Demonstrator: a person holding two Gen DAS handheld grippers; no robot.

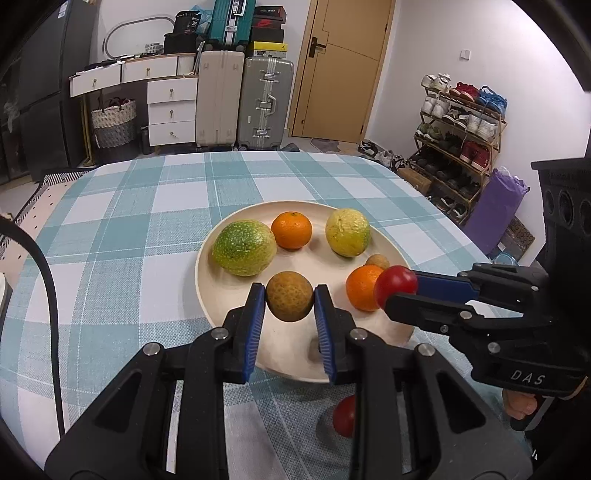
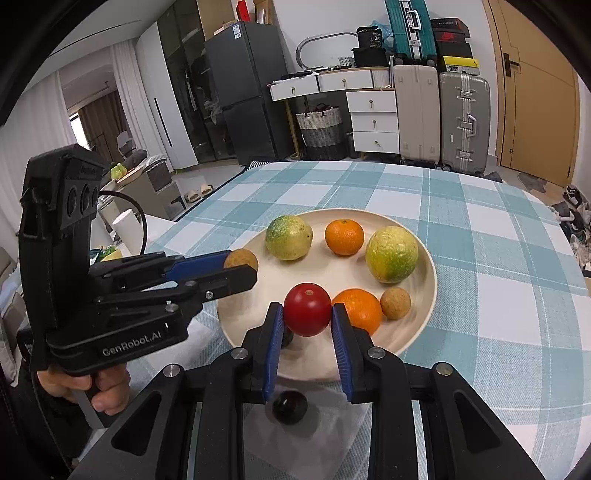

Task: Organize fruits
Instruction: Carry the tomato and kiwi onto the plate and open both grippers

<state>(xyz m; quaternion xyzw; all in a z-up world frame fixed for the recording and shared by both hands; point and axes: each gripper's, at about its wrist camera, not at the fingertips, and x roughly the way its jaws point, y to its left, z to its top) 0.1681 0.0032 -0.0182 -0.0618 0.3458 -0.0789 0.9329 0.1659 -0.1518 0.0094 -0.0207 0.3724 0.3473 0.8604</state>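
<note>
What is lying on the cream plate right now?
On the plate: two green-yellow fruits, two oranges and a small brown fruit. The jaws and the fruit they hold hide part of the plate's near side.

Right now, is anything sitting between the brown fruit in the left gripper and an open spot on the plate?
Nothing visible does. The brown fruit, clamped in the left gripper, hangs over a bare part of the plate.

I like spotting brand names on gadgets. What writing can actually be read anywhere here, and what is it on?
"GenRobot.AI": side of the left gripper body.
"DAS": side of the right gripper body.
"36": black box stacked on the dresser.
Shoebox logos and the fridge sticker: too small to read.
</note>
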